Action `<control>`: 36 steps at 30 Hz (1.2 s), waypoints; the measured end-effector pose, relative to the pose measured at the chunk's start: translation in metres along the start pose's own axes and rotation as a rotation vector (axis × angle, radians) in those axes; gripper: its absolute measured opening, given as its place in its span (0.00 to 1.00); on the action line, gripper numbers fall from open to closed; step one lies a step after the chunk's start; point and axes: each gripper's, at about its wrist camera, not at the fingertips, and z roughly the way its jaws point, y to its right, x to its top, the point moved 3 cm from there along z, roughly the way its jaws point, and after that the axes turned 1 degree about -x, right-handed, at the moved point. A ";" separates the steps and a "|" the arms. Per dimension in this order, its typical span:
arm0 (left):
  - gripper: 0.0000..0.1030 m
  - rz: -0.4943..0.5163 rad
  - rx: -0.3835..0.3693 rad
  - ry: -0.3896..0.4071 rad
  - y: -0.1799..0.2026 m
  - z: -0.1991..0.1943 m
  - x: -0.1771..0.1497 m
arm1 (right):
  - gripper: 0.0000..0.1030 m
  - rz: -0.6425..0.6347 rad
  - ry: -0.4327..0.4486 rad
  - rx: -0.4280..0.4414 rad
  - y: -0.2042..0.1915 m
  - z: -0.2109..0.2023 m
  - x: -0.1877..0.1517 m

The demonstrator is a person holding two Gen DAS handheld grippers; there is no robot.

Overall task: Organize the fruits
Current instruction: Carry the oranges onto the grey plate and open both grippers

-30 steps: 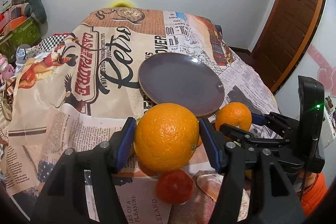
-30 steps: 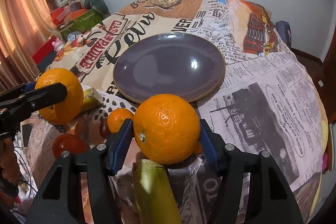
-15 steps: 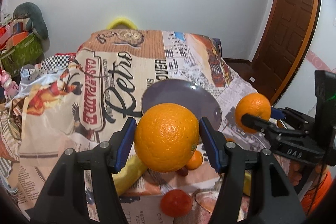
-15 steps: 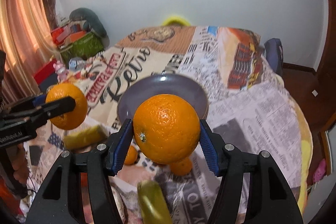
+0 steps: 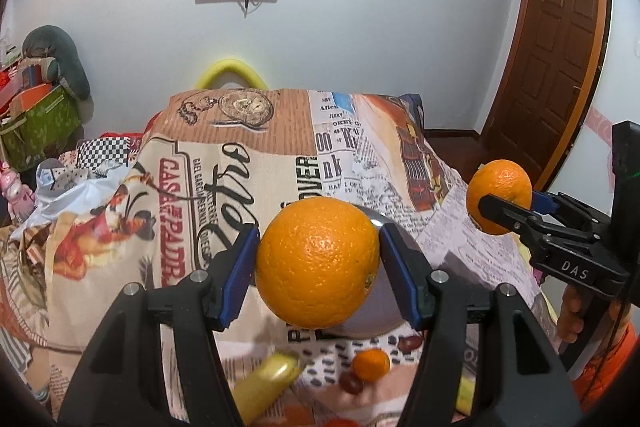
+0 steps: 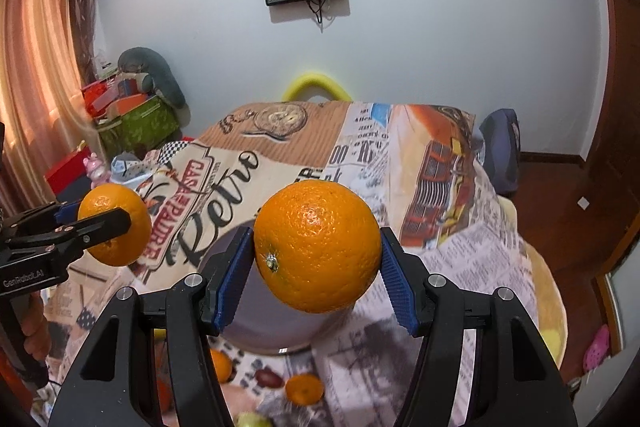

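Observation:
My left gripper is shut on a large orange and holds it high above the table. My right gripper is shut on a second large orange, also raised. Each shows in the other's view: the right gripper's orange at the right, the left gripper's orange at the left. The dark purple plate lies below, mostly hidden behind the held oranges; its edge shows in the left wrist view.
On the printed tablecloth near the front lie a banana, a small mandarin, dark grapes and another mandarin. Clutter boxes stand at the left, a brown door at the right.
Both grippers have risen and drawn back from the table with their oranges. The plate and loose fruit now look smaller and lower in both views.

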 end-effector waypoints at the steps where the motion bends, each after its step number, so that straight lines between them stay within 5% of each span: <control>1: 0.59 0.000 -0.002 -0.003 0.000 0.005 0.003 | 0.57 -0.001 -0.001 -0.006 0.000 0.003 0.001; 22: 0.59 0.005 0.018 -0.090 -0.015 0.093 0.026 | 0.57 -0.043 -0.128 0.026 0.001 0.094 -0.005; 36: 0.59 -0.006 -0.021 -0.259 -0.021 0.167 0.008 | 0.57 -0.091 -0.243 0.046 0.002 0.139 -0.025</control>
